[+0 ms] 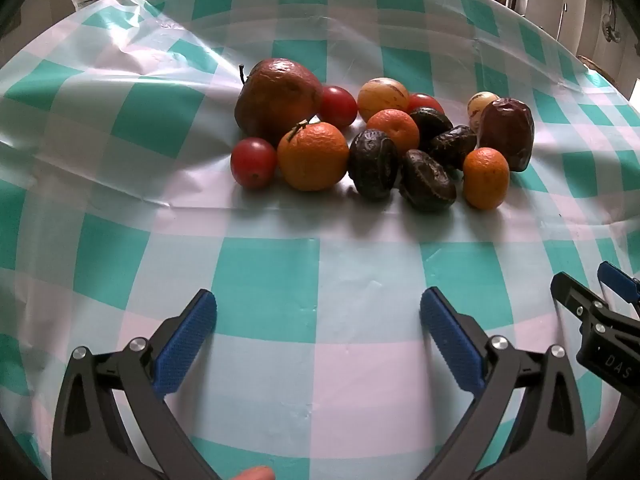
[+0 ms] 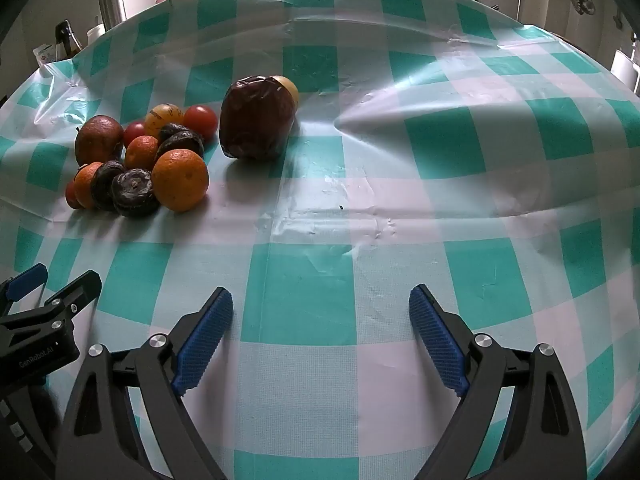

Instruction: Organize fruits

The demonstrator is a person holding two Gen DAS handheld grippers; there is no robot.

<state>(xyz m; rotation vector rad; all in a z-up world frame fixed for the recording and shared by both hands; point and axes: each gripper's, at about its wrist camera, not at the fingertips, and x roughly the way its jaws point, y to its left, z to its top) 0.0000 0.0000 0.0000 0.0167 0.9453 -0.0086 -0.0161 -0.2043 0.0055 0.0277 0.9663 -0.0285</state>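
Both the left gripper and right gripper hover with jaws spread wide and empty above a checked tablecloth, the pile of fruit clustered farther away, untouched.

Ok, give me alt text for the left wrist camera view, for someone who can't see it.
A pile of fruit sits on a teal-and-white checked tablecloth: a brown pear, oranges, red tomatoes and dark wrinkled fruits. The left gripper is in front of it, jaws open and empty.
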